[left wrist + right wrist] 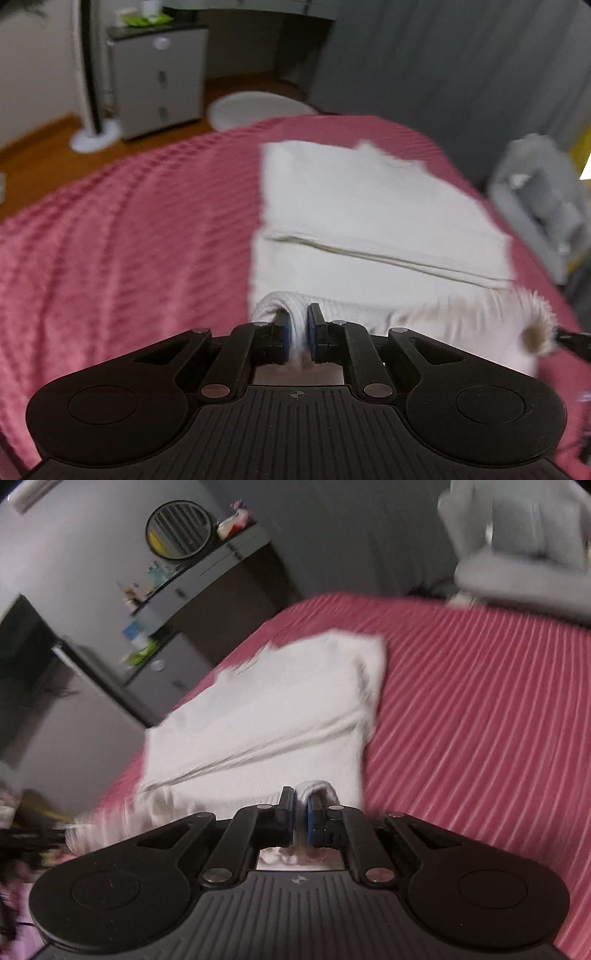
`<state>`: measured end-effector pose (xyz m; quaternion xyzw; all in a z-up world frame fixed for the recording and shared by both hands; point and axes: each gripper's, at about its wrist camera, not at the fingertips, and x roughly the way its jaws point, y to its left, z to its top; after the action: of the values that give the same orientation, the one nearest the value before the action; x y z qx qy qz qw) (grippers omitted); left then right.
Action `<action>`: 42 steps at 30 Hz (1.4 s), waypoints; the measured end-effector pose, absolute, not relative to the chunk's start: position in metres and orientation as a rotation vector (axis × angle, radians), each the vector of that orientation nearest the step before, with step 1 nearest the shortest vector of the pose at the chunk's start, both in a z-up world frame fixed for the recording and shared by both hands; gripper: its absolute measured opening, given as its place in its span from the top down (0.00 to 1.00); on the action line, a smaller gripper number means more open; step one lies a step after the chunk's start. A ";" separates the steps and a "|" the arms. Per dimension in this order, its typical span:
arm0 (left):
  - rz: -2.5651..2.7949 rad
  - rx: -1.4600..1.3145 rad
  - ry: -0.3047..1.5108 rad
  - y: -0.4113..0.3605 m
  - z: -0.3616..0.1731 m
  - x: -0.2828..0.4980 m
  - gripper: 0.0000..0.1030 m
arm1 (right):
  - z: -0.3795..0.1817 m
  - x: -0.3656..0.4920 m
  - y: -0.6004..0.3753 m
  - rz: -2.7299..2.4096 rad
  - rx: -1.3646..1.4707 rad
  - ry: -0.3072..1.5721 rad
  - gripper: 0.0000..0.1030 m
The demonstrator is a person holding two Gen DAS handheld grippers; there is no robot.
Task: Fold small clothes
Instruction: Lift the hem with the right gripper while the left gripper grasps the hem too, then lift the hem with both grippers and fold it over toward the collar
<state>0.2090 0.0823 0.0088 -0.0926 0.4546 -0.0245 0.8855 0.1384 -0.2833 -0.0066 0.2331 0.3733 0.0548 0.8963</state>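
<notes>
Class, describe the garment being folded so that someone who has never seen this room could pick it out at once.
Find the bed with the ribbed pink blanket filling most of the view. On it lies a white garment, partly folded, its near edge pinched by the left gripper and the right gripper. It is the only white cloth on the pink cover.

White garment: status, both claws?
Left claw shut on white garment near edge. Right claw shut on same edge. Pink bedspread beneath. Nothing in the way.
</notes>
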 end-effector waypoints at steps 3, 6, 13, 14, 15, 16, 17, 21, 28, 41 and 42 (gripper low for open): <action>0.025 -0.169 0.948 0.088 -0.004 0.216 0.58 | -0.013 0.147 -0.282 0.029 0.408 0.760 0.77; 0.014 -0.160 0.950 0.098 -0.015 0.216 0.44 | -0.023 0.150 -0.276 0.067 0.318 0.768 0.69; -0.037 -0.202 0.976 0.107 -0.035 0.229 0.26 | -0.046 0.170 -0.250 0.143 0.072 0.769 0.69; -0.052 -0.210 0.978 0.105 -0.037 0.231 0.24 | -0.049 0.174 -0.246 0.144 0.049 0.764 0.69; -0.070 -0.216 0.979 0.104 -0.040 0.235 0.20 | -0.051 0.176 -0.242 0.150 0.033 0.763 0.69; -0.090 -0.210 0.982 0.101 -0.043 0.236 0.17 | -0.052 0.178 -0.239 0.153 0.021 0.765 0.69; -0.104 -0.190 0.989 0.097 -0.046 0.239 0.16 | -0.055 0.180 -0.238 0.154 0.015 0.771 0.69; -0.105 -0.133 0.981 0.084 -0.051 0.240 0.22 | -0.060 0.188 -0.237 0.147 0.010 0.772 0.70; -0.112 -0.069 0.963 0.068 -0.049 0.235 0.88 | -0.056 0.181 -0.235 0.170 -0.021 0.726 0.93; -0.128 -0.115 0.951 0.072 -0.042 0.231 0.89 | -0.064 0.191 -0.235 0.140 0.006 0.774 0.88; -0.130 -0.114 0.961 0.071 -0.043 0.231 0.86 | -0.065 0.193 -0.235 0.141 0.016 0.781 0.87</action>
<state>0.2313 0.0712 -0.0435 -0.0545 0.4618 -0.0624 0.8831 0.1926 -0.2350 -0.0645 0.0077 0.3803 0.0688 0.9223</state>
